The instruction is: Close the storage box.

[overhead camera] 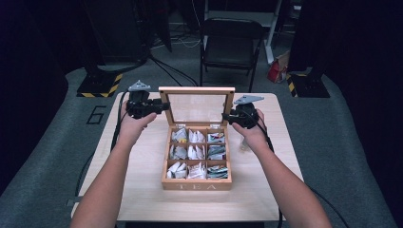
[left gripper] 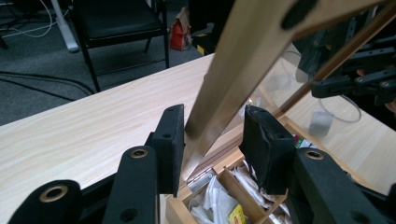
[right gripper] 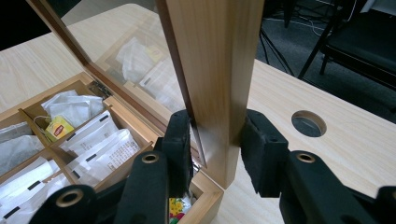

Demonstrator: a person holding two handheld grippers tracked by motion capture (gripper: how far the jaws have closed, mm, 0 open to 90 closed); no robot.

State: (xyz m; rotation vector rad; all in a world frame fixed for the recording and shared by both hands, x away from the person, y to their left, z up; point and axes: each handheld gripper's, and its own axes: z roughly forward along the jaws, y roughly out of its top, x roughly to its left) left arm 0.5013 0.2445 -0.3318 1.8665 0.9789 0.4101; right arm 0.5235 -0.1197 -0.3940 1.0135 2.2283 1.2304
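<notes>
A wooden tea box (overhead camera: 196, 185) marked TEA stands mid-table with several compartments of tea bags (overhead camera: 197, 152). Its glass-paned lid (overhead camera: 196, 89) stands upright at the back. My left gripper (overhead camera: 164, 107) is at the lid's left frame post. In the left gripper view that post (left gripper: 233, 70) runs between the pads of the left gripper (left gripper: 212, 126), which press on it. My right gripper (overhead camera: 228, 118) is at the lid's right post. In the right gripper view the jaws of the right gripper (right gripper: 217, 135) are shut on that post (right gripper: 215, 60) just above the hinge.
A small clear cup (overhead camera: 244, 144) stands on the table (overhead camera: 142, 190) to the right of the box, under my right hand. A round hole (right gripper: 308, 123) is in the tabletop behind the lid. A black chair (overhead camera: 230, 42) stands beyond the table's far edge.
</notes>
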